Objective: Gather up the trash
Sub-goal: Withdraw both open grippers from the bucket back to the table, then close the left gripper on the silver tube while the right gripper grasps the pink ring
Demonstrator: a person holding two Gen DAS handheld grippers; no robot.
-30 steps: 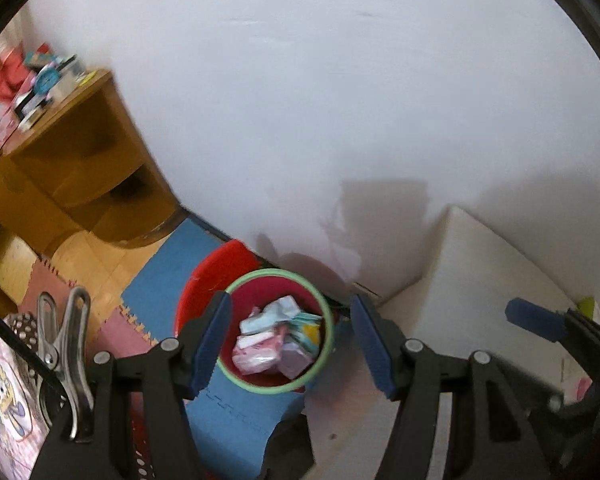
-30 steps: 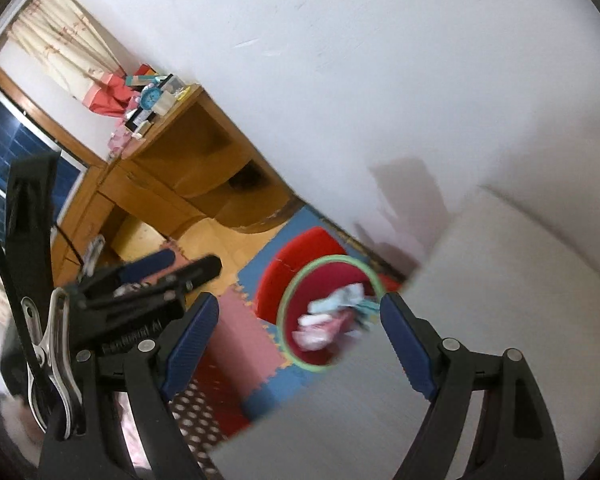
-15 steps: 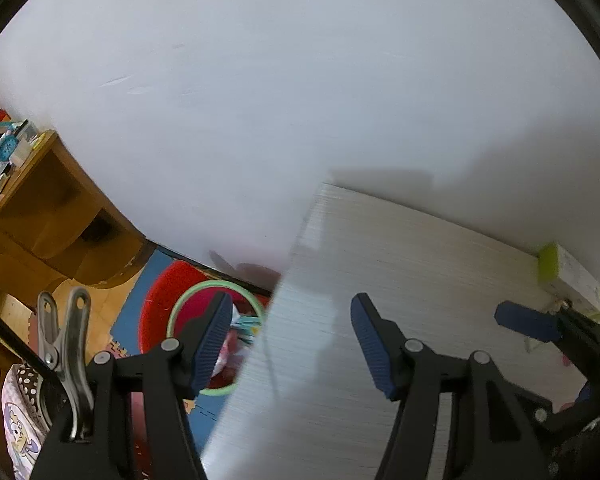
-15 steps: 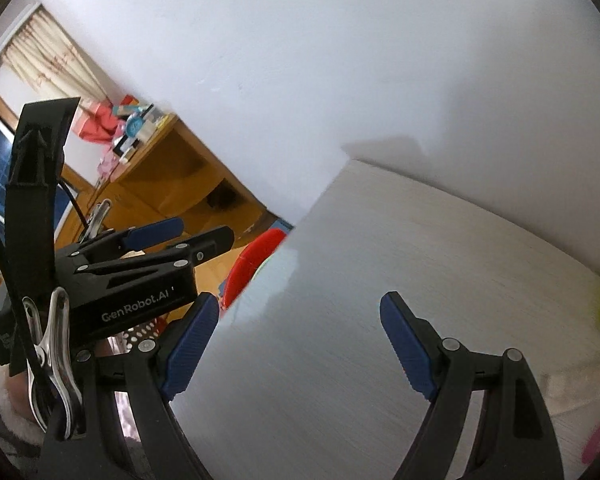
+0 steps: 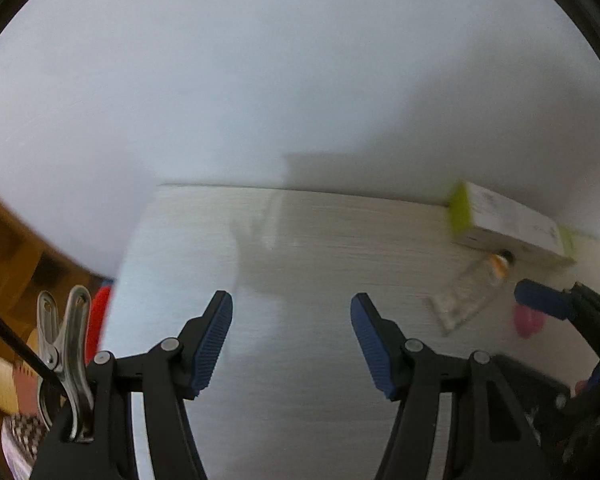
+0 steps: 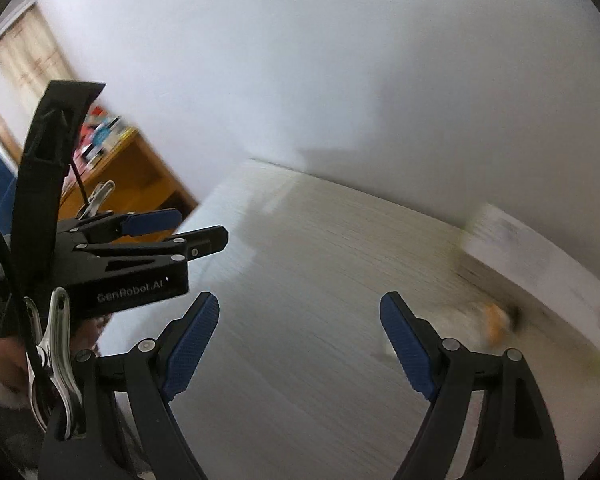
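My left gripper (image 5: 290,300) hangs open and empty above a pale wood table (image 5: 300,248). At the table's far right lies a clear crumpled wrapper or small bottle with an orange end (image 5: 472,292), blurred, with a pink scrap (image 5: 528,322) beside it. One of the right gripper's fingertips (image 5: 540,306) shows just right of them. In the right wrist view my right gripper (image 6: 300,300) is also open and empty, and the clear piece with the orange end (image 6: 488,320) lies just beyond its right finger. A sliver of the red bin (image 5: 98,316) shows past the table's left edge.
A white box with green ends (image 5: 508,220) (image 6: 540,264) lies against the white wall at the back right. My left gripper (image 6: 200,226) is in the right wrist view at the left, held by a hand (image 6: 0,356). A wooden desk (image 6: 140,168) stands beyond the table's left edge.
Both views have swept right, from the red bin full of trash on the floor onto the table top. The box and the clear piece came into sight. Both grippers stayed open.
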